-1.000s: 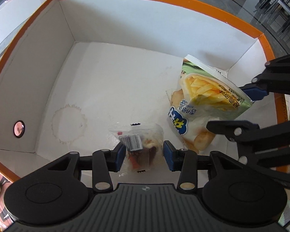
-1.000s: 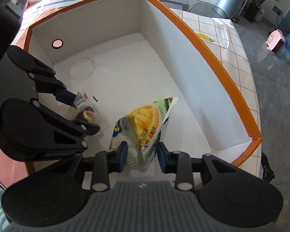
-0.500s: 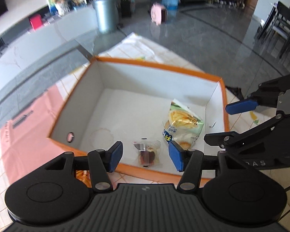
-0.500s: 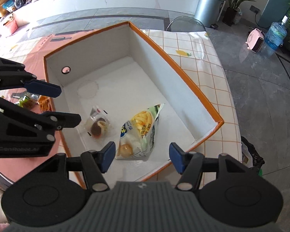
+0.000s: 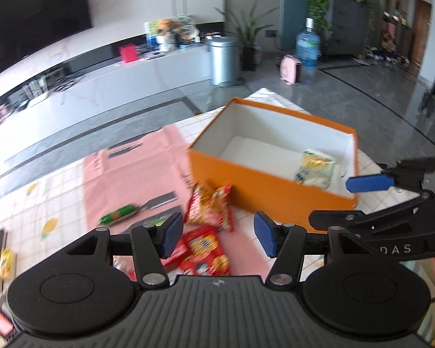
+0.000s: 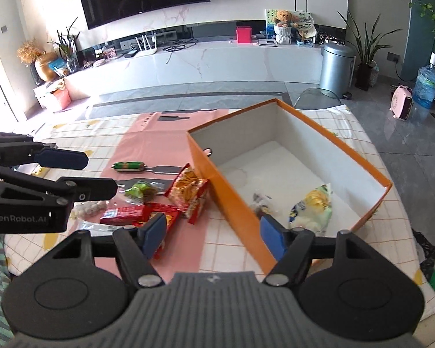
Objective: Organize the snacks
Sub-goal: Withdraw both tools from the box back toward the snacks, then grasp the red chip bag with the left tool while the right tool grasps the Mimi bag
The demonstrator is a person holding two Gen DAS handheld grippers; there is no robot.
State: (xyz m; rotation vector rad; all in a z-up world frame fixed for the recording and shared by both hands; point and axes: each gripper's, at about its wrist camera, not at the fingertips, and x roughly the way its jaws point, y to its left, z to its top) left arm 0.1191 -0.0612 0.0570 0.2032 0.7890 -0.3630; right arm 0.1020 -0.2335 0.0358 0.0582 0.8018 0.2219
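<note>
An orange box (image 5: 264, 185) with a white inside stands on the table, also seen as the orange box (image 6: 235, 203) in the right wrist view. In it lie a green-yellow fries bag (image 6: 313, 208) and a small clear packet (image 6: 259, 203). My left gripper (image 5: 219, 236) hangs open and empty over loose snacks beside the box: an orange-red chip bag (image 5: 211, 203), a red bag (image 5: 206, 249) and a green sausage (image 5: 119, 213). My right gripper (image 6: 213, 236) hovers above the box's near wall with its jaws opening and nothing between them.
A pink cloth (image 6: 171, 145) lies over the checked tablecloth (image 6: 362, 133). More snacks lie there: a green packet (image 6: 139, 191) and a red bar (image 6: 124, 214). A yellow packet (image 5: 5, 262) lies at the left edge. A metal bin (image 6: 336, 66) stands on the floor beyond.
Both grippers have let go, opened wider and drawn back and up out of the box. The fries bag and the small packet stay on the box floor.
</note>
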